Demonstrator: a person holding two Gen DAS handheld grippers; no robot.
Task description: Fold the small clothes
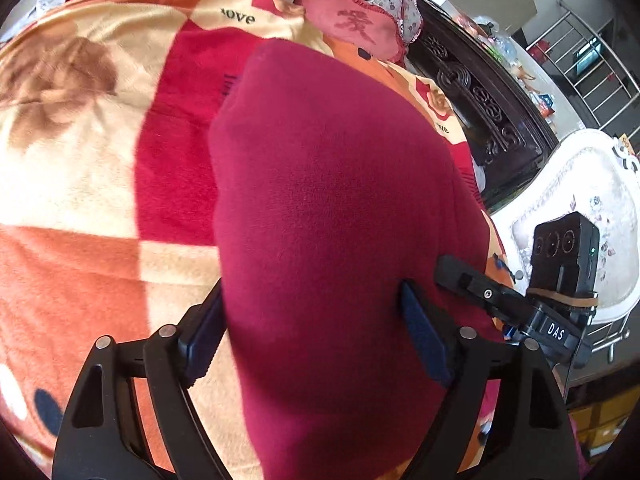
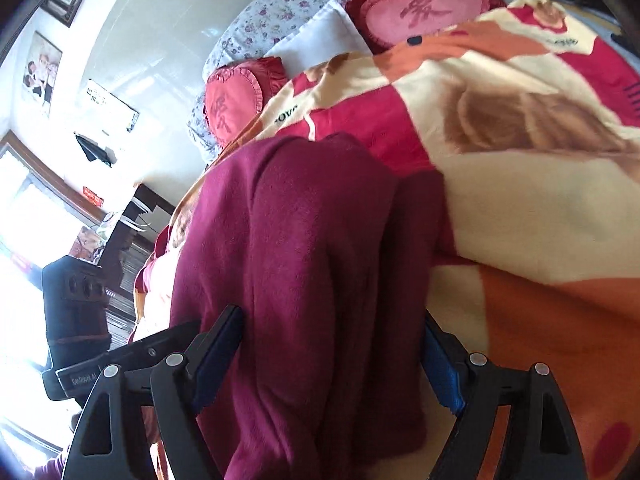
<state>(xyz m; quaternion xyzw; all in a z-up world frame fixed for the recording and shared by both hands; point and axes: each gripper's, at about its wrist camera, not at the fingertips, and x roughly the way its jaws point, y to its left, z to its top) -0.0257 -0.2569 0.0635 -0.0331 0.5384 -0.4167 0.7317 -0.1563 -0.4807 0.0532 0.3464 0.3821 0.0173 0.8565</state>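
A dark red garment [image 1: 332, 208] lies on a patterned blanket [image 1: 80, 184] on a bed. In the left wrist view it spreads smooth and wide between my left gripper's fingers [image 1: 424, 340]. My left gripper [image 1: 312, 332] is open, with the cloth lying between the two pads. In the right wrist view the same garment [image 2: 304, 264] shows lengthwise folds. My right gripper [image 2: 334, 360] is open, its blue-padded fingers [image 2: 440, 364] on either side of the cloth. The other gripper shows in the left wrist view [image 1: 520, 304] and in the right wrist view [image 2: 120, 356].
Heart-shaped red pillows [image 2: 424, 12] and a floral pillow [image 2: 280, 12] lie at the head of the bed. A dark carved headboard [image 1: 480, 96] and a white cushioned chair [image 1: 580, 208] stand at the right. A window [image 2: 24, 240] is on the left.
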